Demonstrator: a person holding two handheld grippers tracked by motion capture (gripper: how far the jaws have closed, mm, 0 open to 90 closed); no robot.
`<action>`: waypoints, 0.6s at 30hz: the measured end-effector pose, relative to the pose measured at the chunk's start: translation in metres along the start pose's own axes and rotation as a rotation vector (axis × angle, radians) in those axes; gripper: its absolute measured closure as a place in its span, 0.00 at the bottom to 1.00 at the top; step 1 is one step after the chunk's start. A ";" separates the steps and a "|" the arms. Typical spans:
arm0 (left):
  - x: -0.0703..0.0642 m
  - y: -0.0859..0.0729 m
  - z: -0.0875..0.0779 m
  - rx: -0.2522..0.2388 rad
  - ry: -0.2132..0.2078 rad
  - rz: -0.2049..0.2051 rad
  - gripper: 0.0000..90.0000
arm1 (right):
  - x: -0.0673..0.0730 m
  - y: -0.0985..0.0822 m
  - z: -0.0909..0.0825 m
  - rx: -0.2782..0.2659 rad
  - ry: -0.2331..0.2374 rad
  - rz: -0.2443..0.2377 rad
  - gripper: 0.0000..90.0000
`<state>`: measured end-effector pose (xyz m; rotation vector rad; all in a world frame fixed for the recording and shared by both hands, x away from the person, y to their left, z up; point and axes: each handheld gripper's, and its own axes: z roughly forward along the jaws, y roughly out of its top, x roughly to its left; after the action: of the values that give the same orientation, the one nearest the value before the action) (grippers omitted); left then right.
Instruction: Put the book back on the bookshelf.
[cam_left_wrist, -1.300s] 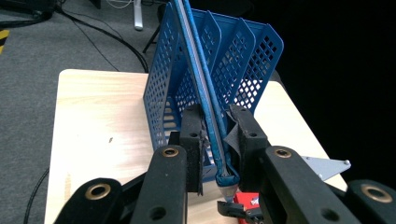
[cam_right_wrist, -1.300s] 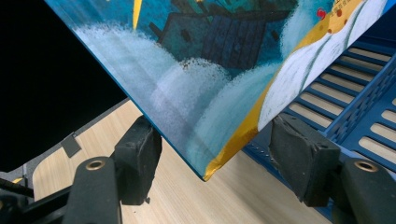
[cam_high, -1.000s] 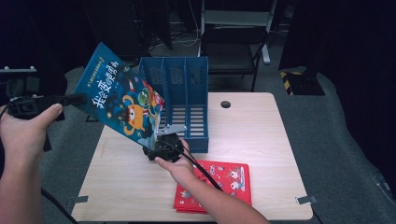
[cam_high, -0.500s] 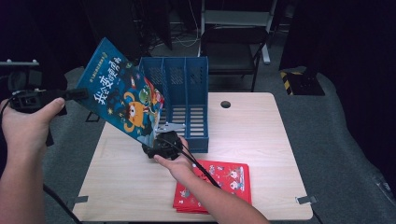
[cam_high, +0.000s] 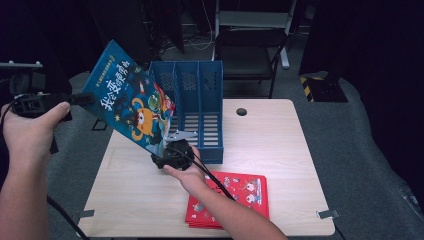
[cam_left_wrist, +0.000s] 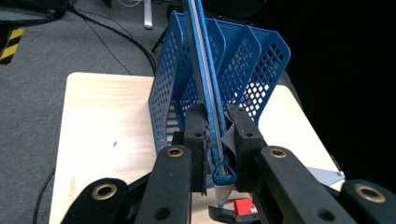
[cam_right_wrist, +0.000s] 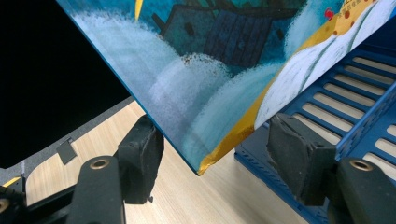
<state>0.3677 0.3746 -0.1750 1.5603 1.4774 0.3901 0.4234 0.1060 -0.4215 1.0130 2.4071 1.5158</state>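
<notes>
dark studio: black drapes (cam_high: 370, 45), floor cables (cam_high: 200, 42)

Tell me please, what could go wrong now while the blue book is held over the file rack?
1. The left gripper pinches the blue book only at one edge, so the book may twist or slip.
2. The right gripper stands open around the bottom corner, giving little support.
3. That corner hangs beside the blue file rack, so it might catch on a divider and push the rack.

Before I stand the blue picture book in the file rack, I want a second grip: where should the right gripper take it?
Its low corner, from the side: that corner hangs between the right gripper, whose open jaws face its flat covers.
</notes>
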 end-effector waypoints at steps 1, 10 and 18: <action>0.000 0.000 0.000 -0.004 0.001 -0.003 0.89 | 0.000 0.001 0.001 0.000 0.003 -0.009 0.40; 0.001 0.003 0.004 0.002 0.003 -0.022 0.89 | -0.003 0.003 0.004 0.001 -0.006 -0.011 0.41; -0.005 0.007 0.013 0.009 -0.012 -0.027 0.91 | -0.009 0.003 0.007 0.006 -0.027 -0.008 0.41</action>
<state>0.3804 0.3660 -0.1750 1.5460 1.4914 0.3577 0.4350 0.1067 -0.4247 1.0177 2.3964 1.4838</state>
